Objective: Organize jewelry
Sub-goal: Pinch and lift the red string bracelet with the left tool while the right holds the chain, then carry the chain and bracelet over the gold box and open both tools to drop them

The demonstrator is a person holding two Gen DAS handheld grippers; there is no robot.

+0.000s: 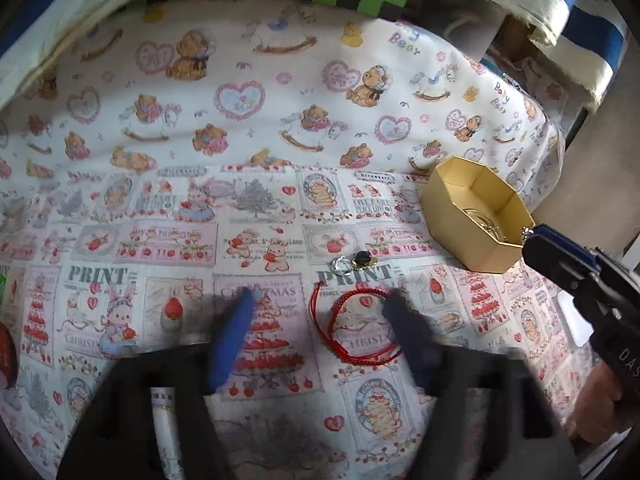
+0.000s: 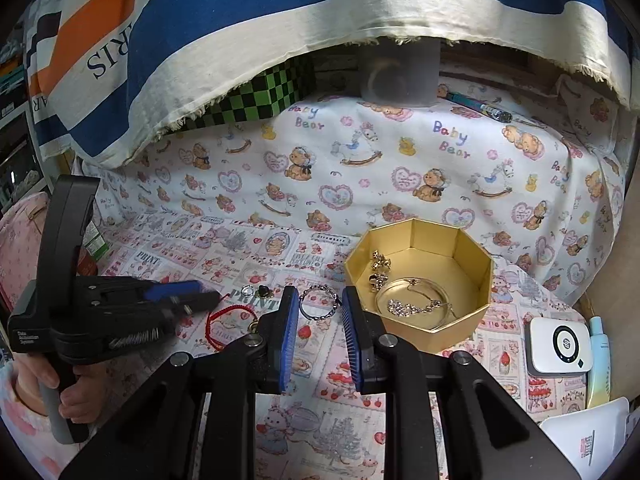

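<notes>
A gold octagonal box stands on the printed cloth and holds several gold and sparkly jewelry pieces; it also shows in the left wrist view. My right gripper is part open, with a silver beaded bracelet hanging between its fingertips, just left of the box. A red cord bracelet lies between the open fingers of my left gripper. A clear ring and a dark-stone ring lie just beyond it.
A white device and a pale blue tube lie right of the box. A blue and white striped cloth hangs over the back. A green checkered box and a clear cup sit behind.
</notes>
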